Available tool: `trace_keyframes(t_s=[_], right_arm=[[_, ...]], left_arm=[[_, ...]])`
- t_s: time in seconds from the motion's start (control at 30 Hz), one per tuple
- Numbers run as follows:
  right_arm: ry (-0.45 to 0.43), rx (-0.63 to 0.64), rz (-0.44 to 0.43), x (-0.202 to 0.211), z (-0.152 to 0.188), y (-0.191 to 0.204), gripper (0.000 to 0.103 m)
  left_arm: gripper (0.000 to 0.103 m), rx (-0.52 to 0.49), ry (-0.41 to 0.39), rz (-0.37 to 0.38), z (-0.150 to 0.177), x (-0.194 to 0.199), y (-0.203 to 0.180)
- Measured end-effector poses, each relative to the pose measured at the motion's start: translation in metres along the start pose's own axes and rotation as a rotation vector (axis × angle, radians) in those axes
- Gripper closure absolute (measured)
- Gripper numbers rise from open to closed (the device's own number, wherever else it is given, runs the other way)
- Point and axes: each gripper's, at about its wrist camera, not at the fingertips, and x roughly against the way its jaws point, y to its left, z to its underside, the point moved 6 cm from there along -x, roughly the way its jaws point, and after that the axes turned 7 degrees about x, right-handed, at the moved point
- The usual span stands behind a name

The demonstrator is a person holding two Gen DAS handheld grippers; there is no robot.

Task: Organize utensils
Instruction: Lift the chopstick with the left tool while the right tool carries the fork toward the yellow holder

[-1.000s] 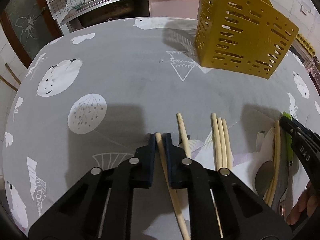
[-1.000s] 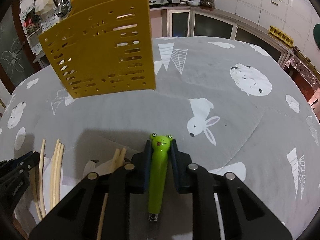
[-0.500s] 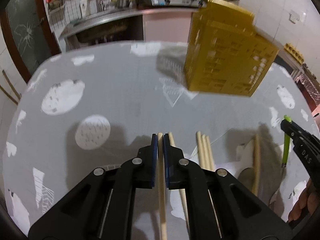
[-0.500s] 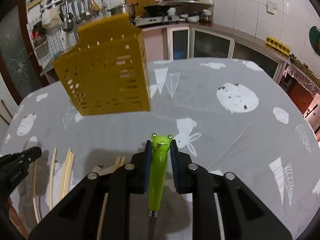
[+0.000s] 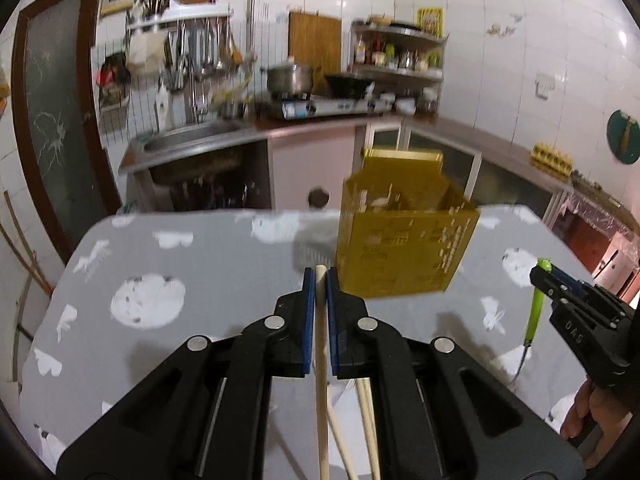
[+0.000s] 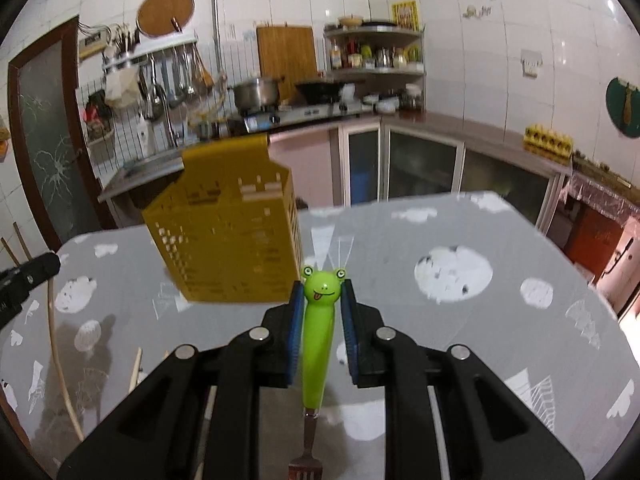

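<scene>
Left wrist view: the left gripper (image 5: 318, 276) is clamped on a single wooden chopstick (image 5: 321, 380), its blunt end showing just past the blue pads and its shaft running back under the tool. The yellow perforated utensil holder (image 5: 404, 248) stands on the grey patterned tablecloth (image 5: 200, 264), ahead and slightly to the right of the chopstick's end; the two are apart. Nearer the camera than the holder, further loose chopsticks (image 5: 366, 420) show beneath the tool. To the right of the holder, the right gripper (image 5: 548, 276) is seen carrying a green-handled item. Right wrist view: the right gripper (image 6: 322, 292) is closed on the frog-headed fork (image 6: 318, 340), frog end pointing forward, tines back toward the camera. The holder (image 6: 228, 244) stands ahead and to the left of the frog head, not touching it. On the holder's near left side one thin chopstick (image 6: 58, 360) hangs from the left tool, and another lies on the cloth. Blur hides whether the holder contains anything. Assessment: both pieces are picked up but not deposited; insertion into the holder and collection of the remaining chopsticks are outstanding.
</scene>
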Motion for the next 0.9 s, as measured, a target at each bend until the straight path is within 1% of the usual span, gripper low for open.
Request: trace_keyframes(t_s=[0.17,0.33,0.7,0.9], right_arm=[[-0.083,0.006,0.005,0.013,-0.015,-0.001,0.084],[-0.143,0.011,0.009,0.021,-0.025,-0.001,0.084],[-0.189,0.025,0.001,0.023,-0.041,0.000,0.084],[-0.232,0.028,-0.005,0.035,-0.068,-0.001,0.084]], left_arm=[[0.098,0.020,-0.092,0.018,-0.017,0.015,0.002],[0.098,0.041,-0.144,0.035,-0.028,0.021,0.007],[0.098,0.047,-0.226,0.043,-0.053,0.027,0.011],[0.098,0.033,-0.279,0.060,-0.077,0.039,0.003]])
